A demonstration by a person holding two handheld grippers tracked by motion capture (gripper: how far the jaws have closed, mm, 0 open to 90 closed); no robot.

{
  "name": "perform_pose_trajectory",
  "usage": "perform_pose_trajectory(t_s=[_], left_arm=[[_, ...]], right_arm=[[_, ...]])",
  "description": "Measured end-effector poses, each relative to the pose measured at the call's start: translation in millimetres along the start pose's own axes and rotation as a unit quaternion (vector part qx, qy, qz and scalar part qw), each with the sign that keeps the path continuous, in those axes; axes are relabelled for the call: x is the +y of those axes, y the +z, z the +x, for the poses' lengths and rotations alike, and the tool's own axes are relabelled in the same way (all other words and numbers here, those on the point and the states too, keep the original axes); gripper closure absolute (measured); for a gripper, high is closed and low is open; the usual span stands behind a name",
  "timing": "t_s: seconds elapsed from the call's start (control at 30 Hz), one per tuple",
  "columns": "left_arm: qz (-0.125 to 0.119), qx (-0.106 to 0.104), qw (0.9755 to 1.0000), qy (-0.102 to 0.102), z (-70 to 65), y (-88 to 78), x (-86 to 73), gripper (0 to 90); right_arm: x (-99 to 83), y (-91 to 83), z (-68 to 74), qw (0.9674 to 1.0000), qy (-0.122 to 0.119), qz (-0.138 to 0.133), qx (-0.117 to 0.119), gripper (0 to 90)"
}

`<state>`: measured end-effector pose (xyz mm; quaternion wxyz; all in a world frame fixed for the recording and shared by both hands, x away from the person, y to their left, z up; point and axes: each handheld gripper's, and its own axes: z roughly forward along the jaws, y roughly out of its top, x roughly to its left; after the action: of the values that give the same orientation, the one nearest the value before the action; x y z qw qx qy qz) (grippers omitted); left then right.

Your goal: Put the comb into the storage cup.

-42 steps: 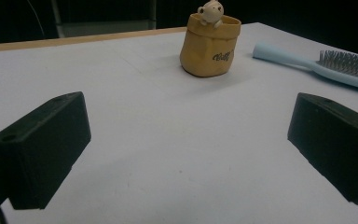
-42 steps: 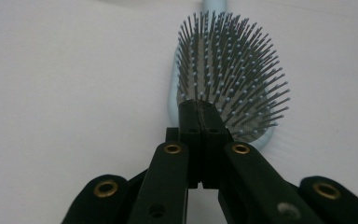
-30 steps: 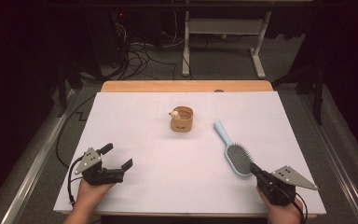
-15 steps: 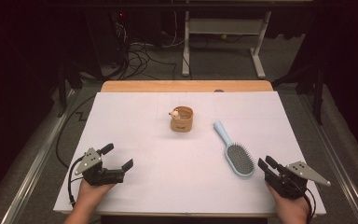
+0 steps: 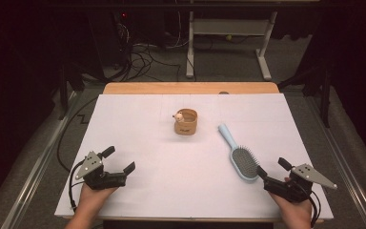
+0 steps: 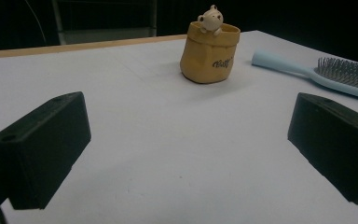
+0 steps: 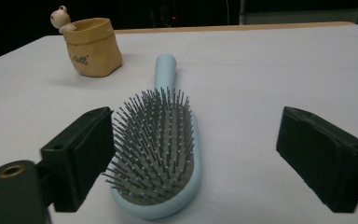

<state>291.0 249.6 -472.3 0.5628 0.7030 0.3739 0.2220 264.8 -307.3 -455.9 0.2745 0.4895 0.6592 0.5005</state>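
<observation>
At the near edge of the white table (image 5: 147,200), the left gripper (image 5: 120,160) rests low in the person's left hand (image 5: 91,200), its jaws spread wide with bare tabletop between them; in the left gripper view both black jaws stand far apart and grip nothing. At the near right, the right gripper (image 5: 272,166) sits in the person's right hand (image 5: 295,213), a grey three-cornered plate on top of it. Its jaws have just been opening and now stand wide, holding nothing. In the right gripper view the bristled head of the light blue hairbrush (image 7: 156,154) lies on the table in front of that gripper, nearer its left jaw than its right, and neither jaw presses on it. In the high view the hairbrush (image 5: 238,155) lies flat, bristles up, just beyond the right gripper's tips, its head toward the near right and its handle running away toward the far left. Farther off, near the middle of the table, stands a small tan pouch (image 5: 186,122) with a little pale figure peeking over its rim, upright and well apart from both grippers. The hairbrush handle ends to the right of the pouch without touching it.
</observation>
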Motion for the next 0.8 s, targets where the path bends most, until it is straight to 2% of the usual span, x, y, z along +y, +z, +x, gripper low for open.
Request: perform_pose_trajectory(t_s=[0.1, 0.37, 0.5, 0.6, 0.8], left_arm=[[0.0, -0.001, 1.0, 0.0, -0.1, 0.1, -0.1, 0.0], [0.003, -0.002, 1.0, 0.0, -0.1, 0.3, -0.3, 0.0], [0.002, -0.007, 1.0, 0.002, -0.4, 0.7, -0.7, 0.0], [0.01, -0.015, 0.9998, 0.001, -1.2, 2.5, -1.3, 0.0], [0.013, -0.013, 0.9998, 0.003, -2.0, 3.2, -1.4, 0.0]], right_arm=[[0.4, 2.0, 1.3, 1.0, 0.001, 0.001, -0.002, 0.2], [1.6, 0.8, 7.4, 0.9998, -0.011, -0.013, -0.004, 0.1], [1.8, 1.8, 9.8, 0.9998, -0.014, -0.01, -0.002, 0.1], [1.7, 2.3, 11.1, 0.9998, -0.016, -0.006, -0.001, 0.2], [3.8, 4.6, 15.4, 0.9997, -0.024, 0.009, 0.007, 0.2]])
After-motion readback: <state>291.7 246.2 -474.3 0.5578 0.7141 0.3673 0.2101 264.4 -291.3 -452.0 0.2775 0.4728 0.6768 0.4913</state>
